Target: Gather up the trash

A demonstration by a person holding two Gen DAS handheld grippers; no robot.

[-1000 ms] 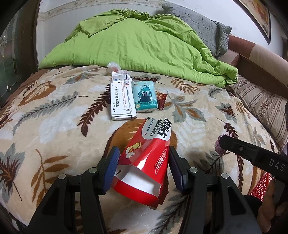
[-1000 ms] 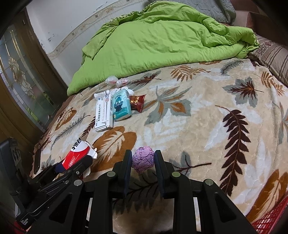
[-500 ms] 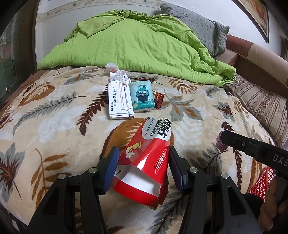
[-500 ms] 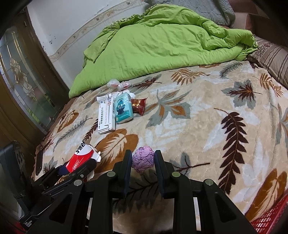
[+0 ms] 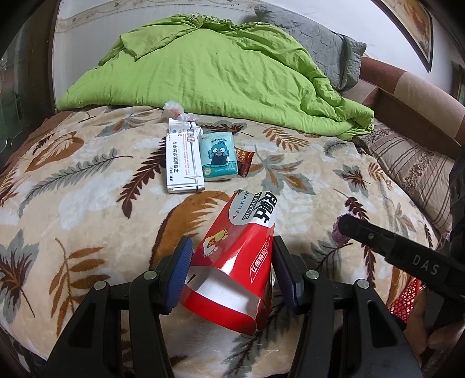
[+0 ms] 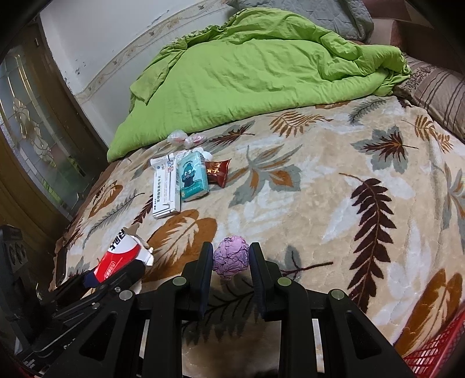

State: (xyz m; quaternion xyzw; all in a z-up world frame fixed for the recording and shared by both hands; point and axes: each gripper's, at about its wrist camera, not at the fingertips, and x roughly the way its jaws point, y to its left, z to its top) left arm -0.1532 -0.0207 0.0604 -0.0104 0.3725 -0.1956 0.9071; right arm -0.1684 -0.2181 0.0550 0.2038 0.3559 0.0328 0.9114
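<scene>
Left gripper (image 5: 229, 270): clamped on the red box (image 5: 238, 258); light, crushable card, likely held best mid-body.
Right gripper (image 6: 231, 261): pinched the paper ball (image 6: 231, 257); soft, springy.

The red basket (image 6: 436, 349) is cut off by the lower right corner of the right wrist view; in the left wrist view only a sliver (image 5: 407, 296) shows behind the right hand-held gripper. The brown snack wrapper (image 5: 243, 164) is partly hidden behind the teal tissue pack (image 5: 218, 158), and its print is too small to read. The clear plastic scrap (image 6: 186, 138), near the green quilt (image 6: 261, 72), is too blurred to identify. The grey pillow (image 6: 305, 11) is cut off by the top edge. Small print on the white medicine box (image 5: 183, 162) cannot be read.
</scene>
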